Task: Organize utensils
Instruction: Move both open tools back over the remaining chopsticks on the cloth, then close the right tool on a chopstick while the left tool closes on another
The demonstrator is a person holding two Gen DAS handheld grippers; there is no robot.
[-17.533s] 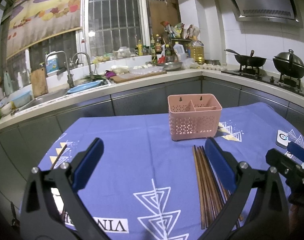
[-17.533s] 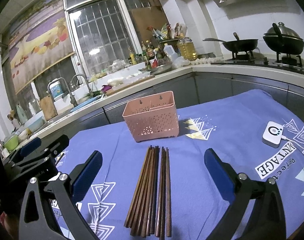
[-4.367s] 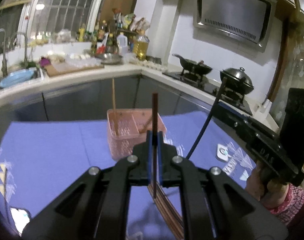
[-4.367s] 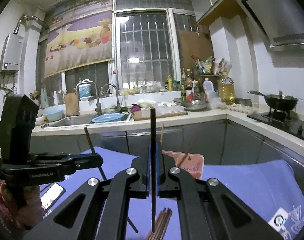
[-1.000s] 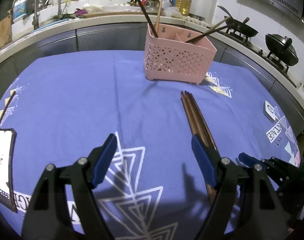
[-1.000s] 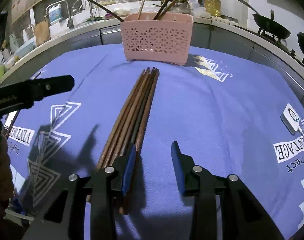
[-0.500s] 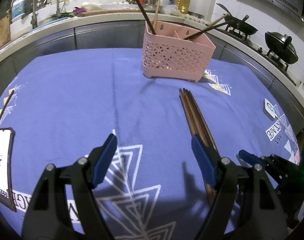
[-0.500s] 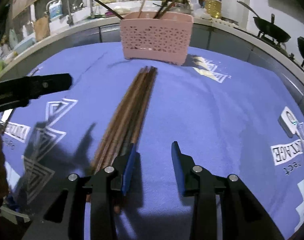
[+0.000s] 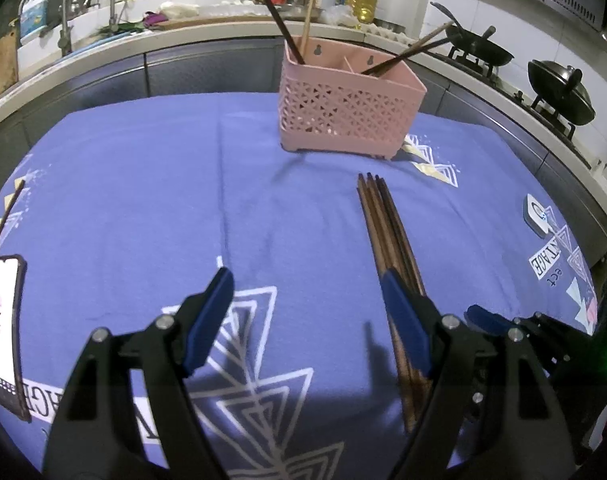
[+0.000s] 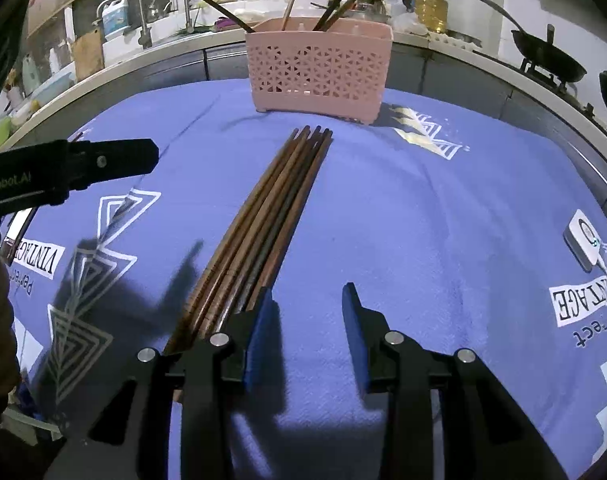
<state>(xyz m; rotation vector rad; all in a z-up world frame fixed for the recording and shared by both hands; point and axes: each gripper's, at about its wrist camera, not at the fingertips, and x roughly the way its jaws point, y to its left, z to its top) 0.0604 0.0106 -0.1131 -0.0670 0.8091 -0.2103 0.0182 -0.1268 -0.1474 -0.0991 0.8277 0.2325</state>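
The bench (image 9: pixel 135 184) is covered with a blue cloth printed with white triangles. Near its far edge stands a pink perforated basket (image 9: pixel 345 104) with dividers inside; several chopsticks (image 9: pixel 278 20) already lean out of its compartments, some tilted to the left and some to the right. In front of the basket, apart from it, a bundle of brown chopsticks (image 10: pixel 263 216) lies flat on the cloth, side by side, their tips pointing toward the basket.

The left gripper (image 9: pixel 309 312) hangs over the cloth with its jaws set wide apart and nothing between them. Its right finger sits just over the near part of the bundle, while the gap between the fingers shows only bare cloth.

The right gripper (image 10: pixel 307 320) has its jaws parted by a moderate gap, and it holds nothing. Its left finger (image 10: pixel 259 320) is just beside the near end of the bundle, at its right edge; whether it touches the sticks cannot be told. The bundle runs under that finger's arm and out of view.

A phone (image 9: pixel 3 336) with a lit screen lies at the left edge of the cloth, and a small white device (image 10: pixel 583 240) lies near the right edge. Behind the bench runs a kitchen counter with a sink, bottles and a stove with pans.
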